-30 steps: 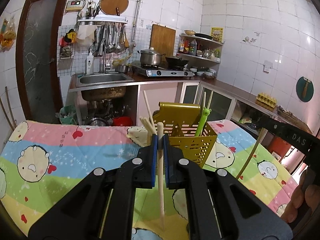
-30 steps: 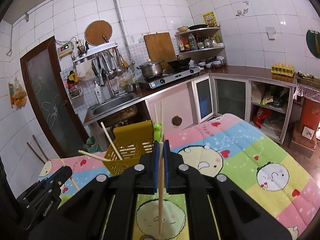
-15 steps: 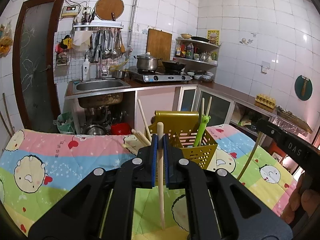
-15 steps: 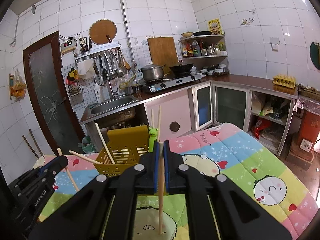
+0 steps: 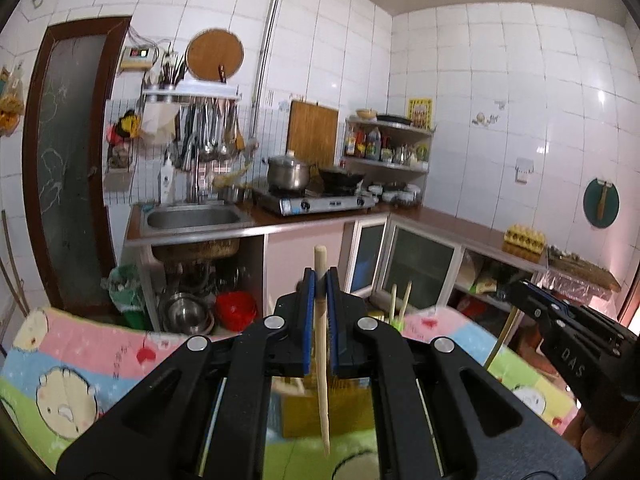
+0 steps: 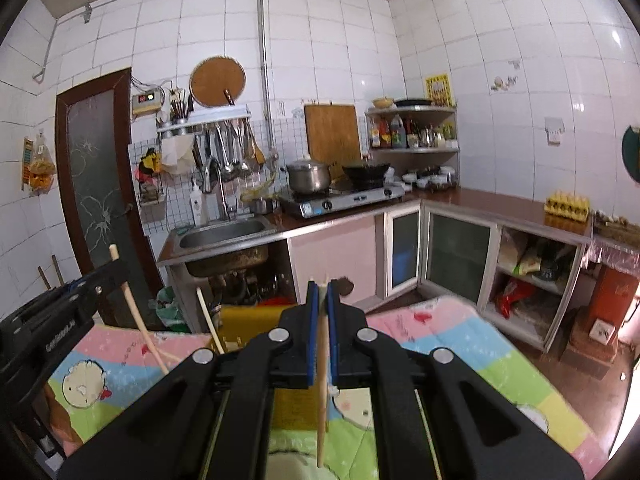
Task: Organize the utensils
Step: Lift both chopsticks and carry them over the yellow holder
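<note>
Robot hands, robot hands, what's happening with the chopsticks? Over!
Left gripper shut on one chopstick. Right gripper shut on another chopstick. Yellow holder below, partly hidden. Nothing blocking seen.

My left gripper (image 5: 320,280) is matte black plastic, two thick angular linkage arms with silver round screws at the pivots, and its fingers (image 5: 306,312) are lined with blue pads. My right gripper (image 6: 323,292) is built the same. From the side its black body shows small grey lettering I can't fully read
</note>
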{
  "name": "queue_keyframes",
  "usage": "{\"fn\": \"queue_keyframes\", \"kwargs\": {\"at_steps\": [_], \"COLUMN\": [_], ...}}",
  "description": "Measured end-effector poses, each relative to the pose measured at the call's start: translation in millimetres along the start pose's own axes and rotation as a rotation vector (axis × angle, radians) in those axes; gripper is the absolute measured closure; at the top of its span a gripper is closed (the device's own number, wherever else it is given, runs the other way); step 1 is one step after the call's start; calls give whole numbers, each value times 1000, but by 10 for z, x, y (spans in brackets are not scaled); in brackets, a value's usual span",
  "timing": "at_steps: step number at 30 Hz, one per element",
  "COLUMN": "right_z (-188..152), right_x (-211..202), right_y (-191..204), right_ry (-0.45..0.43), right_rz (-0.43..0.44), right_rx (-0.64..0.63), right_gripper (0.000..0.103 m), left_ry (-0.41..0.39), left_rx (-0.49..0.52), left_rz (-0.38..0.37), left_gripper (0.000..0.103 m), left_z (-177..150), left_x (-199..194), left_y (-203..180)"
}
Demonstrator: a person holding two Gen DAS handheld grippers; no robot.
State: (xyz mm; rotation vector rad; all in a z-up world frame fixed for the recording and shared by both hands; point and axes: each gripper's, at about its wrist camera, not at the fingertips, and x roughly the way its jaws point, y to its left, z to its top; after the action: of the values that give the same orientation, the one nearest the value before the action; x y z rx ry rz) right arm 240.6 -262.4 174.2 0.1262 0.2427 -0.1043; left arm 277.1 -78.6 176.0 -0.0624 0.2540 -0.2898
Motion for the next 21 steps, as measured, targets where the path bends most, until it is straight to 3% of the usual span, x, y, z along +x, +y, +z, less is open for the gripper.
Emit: {"fn": "queue_keyframes", "kwargs": {"at_steps": [5,10,13,21], "right_z": [415,670,679,349], "right_x": [-38,75,238,779], "right_y": [76,174,222,280], "right_ry": [-96,-171,-173,-102], "right_rz": [7,7,5,4], "right_rx": [-11,-32,-35,-59], "right_gripper": [98,98,98,98], "left_ry": [-82,-116,-123,-16], "left_rx": [31,44,61,69], "left_rz": [20,50,86,93], "left_gripper": [98,98,98,98], "left_z": [355,480,414,-28], "left_x": [84,342,552,1101], "left_y": [-101,-136,-123,-23]}}
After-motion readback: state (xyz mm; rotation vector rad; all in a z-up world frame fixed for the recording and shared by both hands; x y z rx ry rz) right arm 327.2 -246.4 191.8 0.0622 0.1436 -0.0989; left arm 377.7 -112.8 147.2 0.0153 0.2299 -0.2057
